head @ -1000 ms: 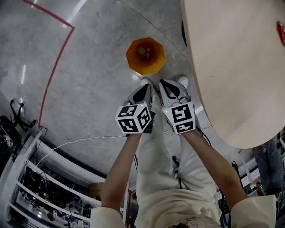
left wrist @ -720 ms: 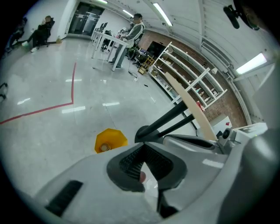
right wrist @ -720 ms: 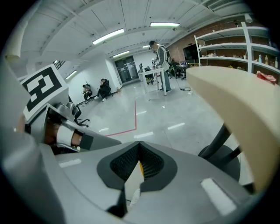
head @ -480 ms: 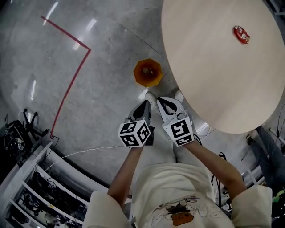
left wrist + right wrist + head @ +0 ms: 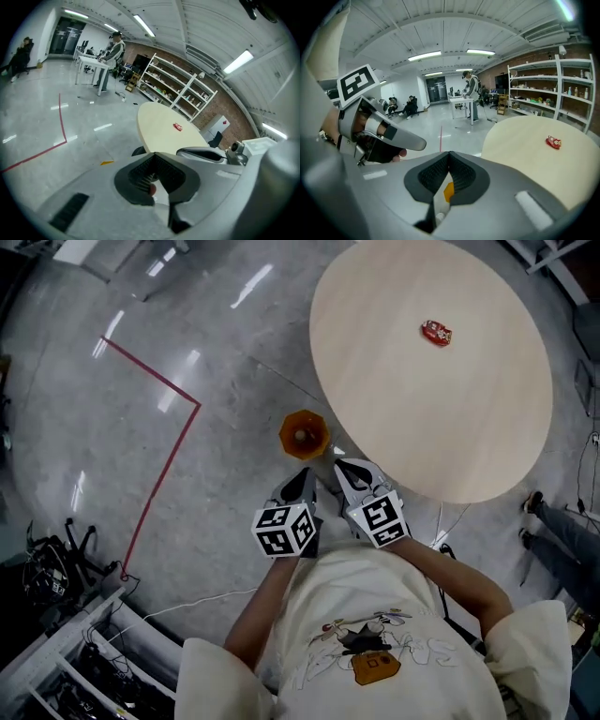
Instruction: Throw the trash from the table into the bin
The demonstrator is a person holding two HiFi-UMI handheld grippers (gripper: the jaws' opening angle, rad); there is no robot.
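Leftmost, a red floor line (image 5: 159, 465) lies well apart from the left tongs (image 5: 304, 482), which are clenched on nothing. Just ahead of both tips, the orange bin (image 5: 303, 434) stands on the floor. The right tongs (image 5: 352, 472), beside the left, are likewise clenched and empty. Farther right, the round bench (image 5: 422, 418) carries the red trash wrapper (image 5: 436, 332), well beyond both tongs.

Left claw (image 5: 304, 480) and right claw (image 5: 349, 472) higher off the floor (image 5: 216, 474); whole table (image 5: 422, 409) newly in view.
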